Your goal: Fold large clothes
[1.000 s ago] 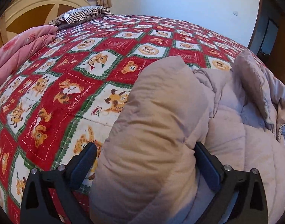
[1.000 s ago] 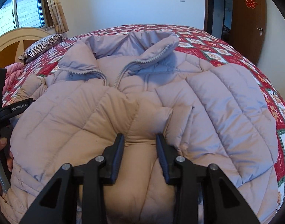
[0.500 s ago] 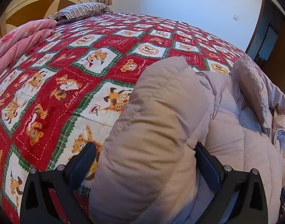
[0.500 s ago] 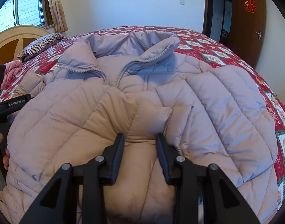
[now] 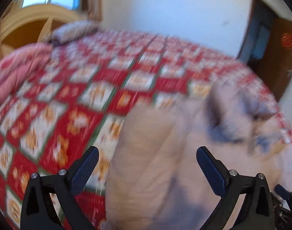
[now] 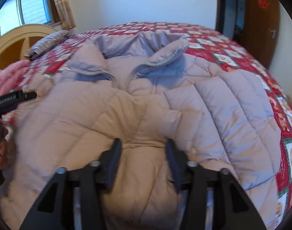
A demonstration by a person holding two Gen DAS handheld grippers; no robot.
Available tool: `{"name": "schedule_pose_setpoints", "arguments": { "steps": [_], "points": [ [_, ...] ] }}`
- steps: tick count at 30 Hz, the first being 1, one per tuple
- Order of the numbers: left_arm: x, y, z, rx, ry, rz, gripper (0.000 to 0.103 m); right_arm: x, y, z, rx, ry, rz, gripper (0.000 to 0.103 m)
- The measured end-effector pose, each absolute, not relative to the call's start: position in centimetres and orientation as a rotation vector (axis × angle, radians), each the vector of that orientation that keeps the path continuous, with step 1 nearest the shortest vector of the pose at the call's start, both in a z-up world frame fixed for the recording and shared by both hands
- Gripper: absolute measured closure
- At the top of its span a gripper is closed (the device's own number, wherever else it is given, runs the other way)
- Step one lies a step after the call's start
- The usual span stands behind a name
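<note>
A large pale lilac-beige quilted puffer jacket (image 6: 165, 103) lies front up on the bed, zip partly open, collar toward the far side. My right gripper (image 6: 143, 153) has its jaws spread, a raised fold of the jacket's front lying loosely between them. My left gripper (image 5: 147, 161) is open wide over the jacket's sleeve (image 5: 146, 153); its left finger stands clear of the sleeve. The left wrist view is blurred by motion. The left gripper's body also shows at the left edge of the right wrist view (image 6: 10, 99).
The bed has a red, white and green patterned bedspread (image 5: 88, 95). A folded pink quilt (image 5: 15, 76) and a striped pillow (image 6: 48, 42) lie by the cream headboard (image 6: 21, 36). A window is behind it. A brown door (image 6: 260, 19) is at the right.
My right gripper has opened from its pinch on the jacket fold. My left gripper has pulled back and up from the sleeve, and its view has swung and blurred.
</note>
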State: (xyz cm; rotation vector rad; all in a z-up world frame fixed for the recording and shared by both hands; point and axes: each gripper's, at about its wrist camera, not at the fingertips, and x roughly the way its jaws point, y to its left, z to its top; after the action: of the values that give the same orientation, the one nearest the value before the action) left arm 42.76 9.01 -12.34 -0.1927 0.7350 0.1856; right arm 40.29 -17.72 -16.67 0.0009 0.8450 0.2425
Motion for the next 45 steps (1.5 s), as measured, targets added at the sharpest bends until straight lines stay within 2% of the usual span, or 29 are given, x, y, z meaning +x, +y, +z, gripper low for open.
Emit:
{"name": "schedule_pose_setpoints", "arguments": {
  "steps": [1, 4, 11, 19, 21, 22, 23, 24, 25, 26, 35, 41, 45],
  "points": [
    [43.0, 8.7, -11.4, -0.182, 0.716, 0.173, 0.001, 40.3, -18.3, -15.5, 0.026, 0.832, 0.270, 0.028],
    [46.2, 6.9, -9.1, -0.149, 0.708, 0.104, 0.001, 41.5, -19.2, -12.3, 0.003, 0.757, 0.245, 0.018],
    [54.7, 3.0, -9.4, -0.061, 0.762, 0.069, 0.001, 49.3, -17.6, -9.3, -0.014, 0.738, 0.167, 0.017],
    [60.5, 1.3, -13.1, -0.025, 0.844, 0.043, 0.001, 56.0, -12.8, -10.5, -0.146, 0.801, 0.181, 0.017],
    [60.7, 1.1, -13.7, -0.020, 0.823, 0.015, 0.009, 57.3, -12.4, -11.4, -0.166, 0.827, 0.187, 0.017],
    [60.9, 0.9, -14.0, -0.015, 0.822, -0.012, 0.036, 57.9, -12.1, -11.8, -0.186, 0.842, 0.188, 0.022],
    [61.0, 0.8, -14.3, -0.012, 0.842, -0.049, 0.069, 58.3, -11.9, -12.3, -0.210, 0.852, 0.183, 0.030],
    [61.2, 0.7, -14.6, -0.013, 0.865, -0.080, 0.084, 58.7, -11.7, -12.7, -0.229, 0.871, 0.185, 0.056],
    [61.1, 0.9, -14.7, -0.014, 0.875, -0.097, 0.092, 59.0, -11.6, -13.0, -0.235, 0.893, 0.196, 0.089],
    [60.7, 1.2, -14.4, -0.015, 0.858, -0.105, 0.093, 58.9, -11.7, -13.3, -0.239, 0.909, 0.203, 0.094],
    [55.4, 3.5, -13.0, -0.024, 0.763, -0.153, 0.101, 54.3, -13.9, -12.0, -0.203, 0.830, 0.226, 0.098],
    [53.1, 3.1, -14.9, 0.037, 0.760, -0.141, 0.102, 51.9, -13.5, -11.7, -0.216, 0.797, 0.236, 0.099],
    [53.4, 2.9, -17.3, 0.055, 0.810, -0.120, 0.102, 52.3, -13.5, -13.8, -0.243, 0.832, 0.214, 0.100]
  ]
}}
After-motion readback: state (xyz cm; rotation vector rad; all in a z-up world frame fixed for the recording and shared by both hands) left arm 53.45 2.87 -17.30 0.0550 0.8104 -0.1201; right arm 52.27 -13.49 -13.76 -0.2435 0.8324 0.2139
